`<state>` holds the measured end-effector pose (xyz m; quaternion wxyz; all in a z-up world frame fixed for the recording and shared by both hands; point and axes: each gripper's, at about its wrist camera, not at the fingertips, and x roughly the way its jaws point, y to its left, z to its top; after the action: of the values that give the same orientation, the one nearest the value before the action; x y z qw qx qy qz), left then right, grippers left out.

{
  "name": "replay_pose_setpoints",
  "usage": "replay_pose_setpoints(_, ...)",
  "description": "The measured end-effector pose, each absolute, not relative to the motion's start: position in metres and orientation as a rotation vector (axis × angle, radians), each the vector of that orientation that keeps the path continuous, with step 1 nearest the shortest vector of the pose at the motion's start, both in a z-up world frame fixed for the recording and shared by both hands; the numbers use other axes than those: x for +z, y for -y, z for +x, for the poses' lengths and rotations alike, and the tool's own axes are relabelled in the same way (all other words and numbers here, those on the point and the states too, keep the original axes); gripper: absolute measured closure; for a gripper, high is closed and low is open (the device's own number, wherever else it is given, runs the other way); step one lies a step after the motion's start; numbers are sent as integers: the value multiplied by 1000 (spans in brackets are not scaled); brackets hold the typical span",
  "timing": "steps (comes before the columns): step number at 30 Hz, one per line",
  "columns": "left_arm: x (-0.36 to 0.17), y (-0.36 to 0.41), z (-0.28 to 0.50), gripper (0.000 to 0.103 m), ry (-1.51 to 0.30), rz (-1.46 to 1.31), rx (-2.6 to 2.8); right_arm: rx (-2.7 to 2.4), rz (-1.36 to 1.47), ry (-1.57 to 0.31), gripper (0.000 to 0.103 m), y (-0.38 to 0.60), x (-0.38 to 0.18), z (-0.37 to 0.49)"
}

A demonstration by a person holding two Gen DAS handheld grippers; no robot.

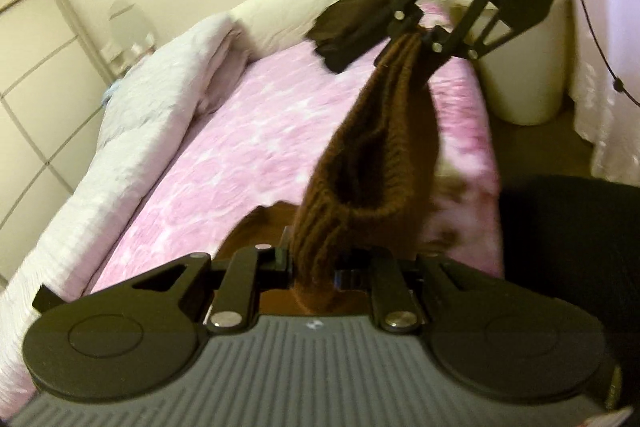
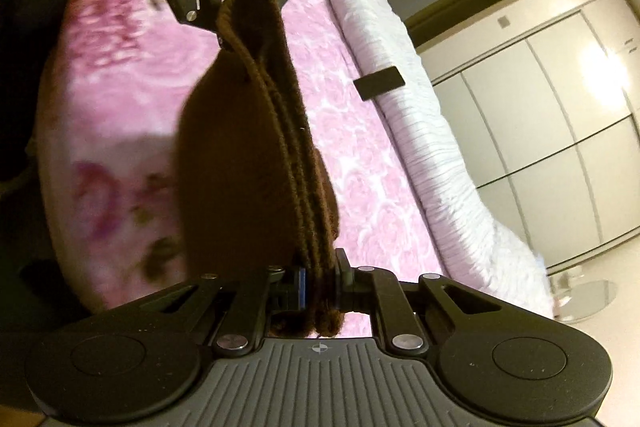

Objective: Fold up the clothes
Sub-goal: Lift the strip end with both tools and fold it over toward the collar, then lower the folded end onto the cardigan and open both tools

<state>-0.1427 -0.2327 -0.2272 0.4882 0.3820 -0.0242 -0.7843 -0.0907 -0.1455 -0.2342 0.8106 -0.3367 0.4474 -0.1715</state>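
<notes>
My left gripper (image 1: 314, 267) and right gripper (image 2: 322, 287) each pinch an end of the brown knit garment (image 1: 372, 155), slung above the pink bed (image 1: 240, 131); folding seems barely begun, though blur hides detail.

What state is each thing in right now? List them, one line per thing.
Brown knit garment: lifted off the bed, stretched between both claws.
Left claw: shut on the garment's near edge.
Right claw: shut on the garment's other edge.
Black clothing: lying crumpled on the bed, untouched.
White quilt: folded along the bed's side.
</notes>
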Motion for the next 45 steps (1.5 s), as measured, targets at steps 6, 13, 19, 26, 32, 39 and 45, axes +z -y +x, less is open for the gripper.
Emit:
replay_pose_setpoints(6,-245,326,-94,89,-142,906,-1873,-328,-625,-971,92,227,-246,-61)
replay_pose_setpoints(13,-289,412,-36,89,-408,846,-1862,-287,-458,-1002,92,319,-283,-25)
replay_pose_setpoints(19,-337,445,-4,89,-612,807,-1862,-233,-354,-1060,92,362,-333,-7)
replay_pose_setpoints(26,-347,455,16,88,-684,723,-1860,-235,-270,-993,92,390,-330,-4)
replay_pose_setpoints(32,-360,466,34,74,-780,609,-1777,-256,-224,-1003,87,403,-346,13)
replay_pose_setpoints(39,-361,466,38,74,-845,526,-1730,-392,64,-847,66,422,-321,-20)
replay_pose_setpoints(45,-354,461,38,74,-836,502,-1698,-534,334,-679,42,432,-297,-71)
